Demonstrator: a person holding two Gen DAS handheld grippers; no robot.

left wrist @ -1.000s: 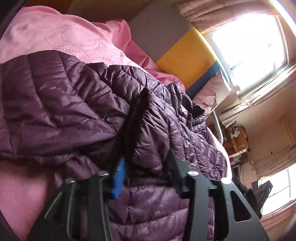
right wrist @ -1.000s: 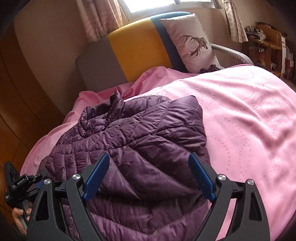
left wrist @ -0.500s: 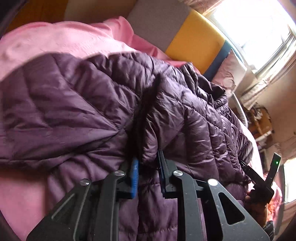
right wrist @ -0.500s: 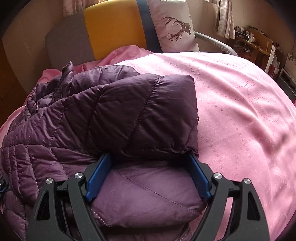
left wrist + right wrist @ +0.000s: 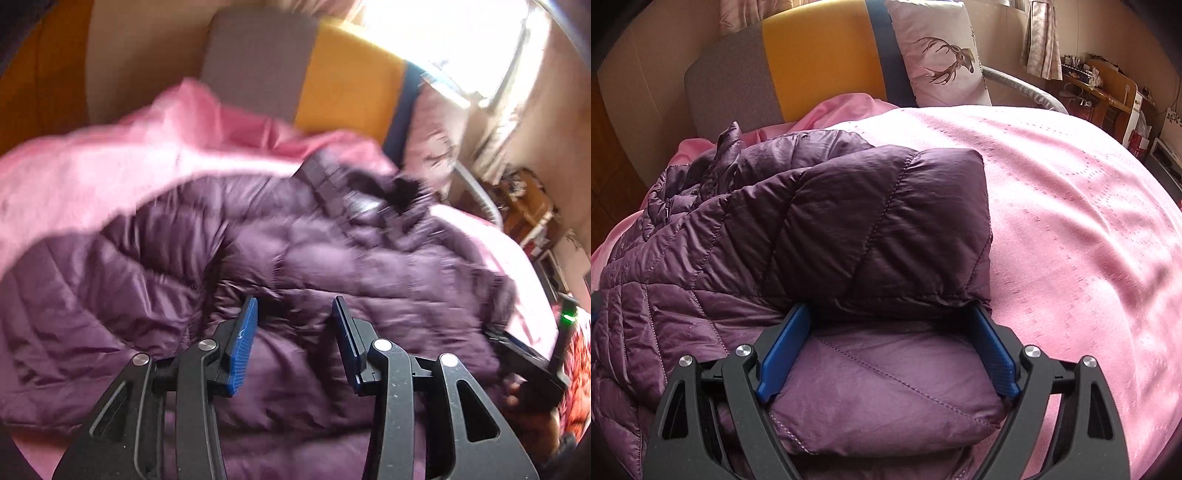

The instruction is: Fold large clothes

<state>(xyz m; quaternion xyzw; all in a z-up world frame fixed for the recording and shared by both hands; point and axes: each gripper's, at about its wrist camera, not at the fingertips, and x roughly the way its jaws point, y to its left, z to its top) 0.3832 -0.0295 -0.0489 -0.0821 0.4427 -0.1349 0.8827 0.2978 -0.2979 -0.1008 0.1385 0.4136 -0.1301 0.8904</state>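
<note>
A purple quilted down jacket lies folded on the pink bedspread. In the right wrist view my right gripper is open, its blue pads on either side of a thick folded layer of the jacket, with an upper fold lying over the fingertips. In the blurred left wrist view the jacket fills the middle. My left gripper is open just above it and holds nothing. The right gripper shows at that view's right edge.
A grey, yellow and blue headboard and a deer-print pillow stand at the bed's far end. Wooden shelves with clutter stand at the right. Pink bedspread spreads to the right of the jacket.
My left gripper was shut on a jacket fold half a second ago; it has opened, let go and pulled back. My right gripper has stayed open around the jacket's folded edge.
</note>
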